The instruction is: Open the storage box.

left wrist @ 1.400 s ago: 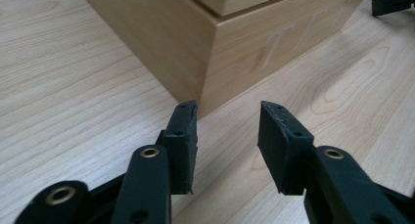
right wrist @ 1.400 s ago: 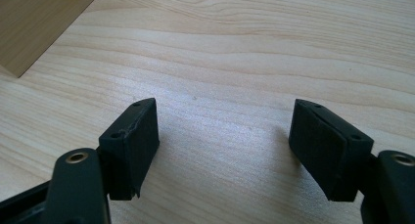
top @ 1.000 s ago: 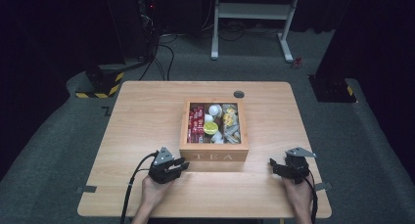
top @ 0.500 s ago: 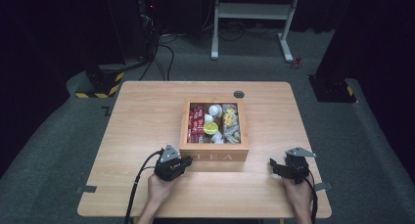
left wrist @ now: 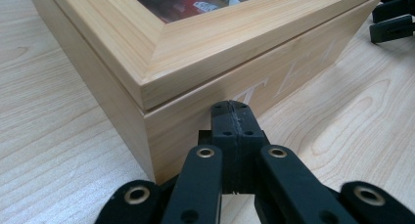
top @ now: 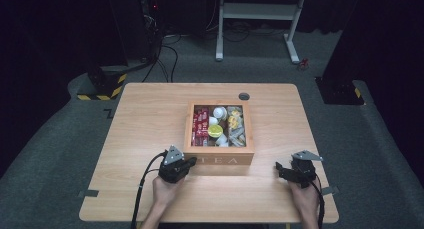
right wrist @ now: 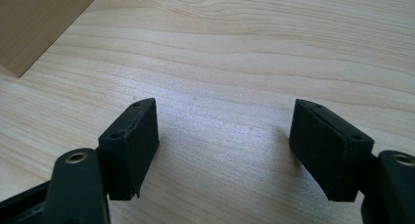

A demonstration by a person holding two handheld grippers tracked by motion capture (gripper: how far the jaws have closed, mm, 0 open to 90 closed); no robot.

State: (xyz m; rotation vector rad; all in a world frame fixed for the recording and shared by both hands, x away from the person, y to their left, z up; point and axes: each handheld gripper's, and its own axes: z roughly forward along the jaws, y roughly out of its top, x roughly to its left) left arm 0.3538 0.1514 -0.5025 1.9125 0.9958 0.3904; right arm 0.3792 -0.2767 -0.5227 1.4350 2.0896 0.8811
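— Where's the pale wooden tea box with the glass-panelled lid [top: 218, 131]?
— Mid light wooden surface [top: 145, 119]. The left gripper [left wrist: 230, 108], fingers pressed together, sits at its front left corner, perhaps touching.
— The right gripper [right wrist: 222, 136]?
— Fingers spread, over bare wood.

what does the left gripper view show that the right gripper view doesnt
Left gripper view: the tea box's lid seam, the lettering on its front, and the left gripper with jaws pressed together at that front, near a corner. Farther off at top right are the other gripper's jaw tips.

Right gripper view: the right gripper with jaws wide apart and nothing between them.

Both: the wooden table and part of the box.
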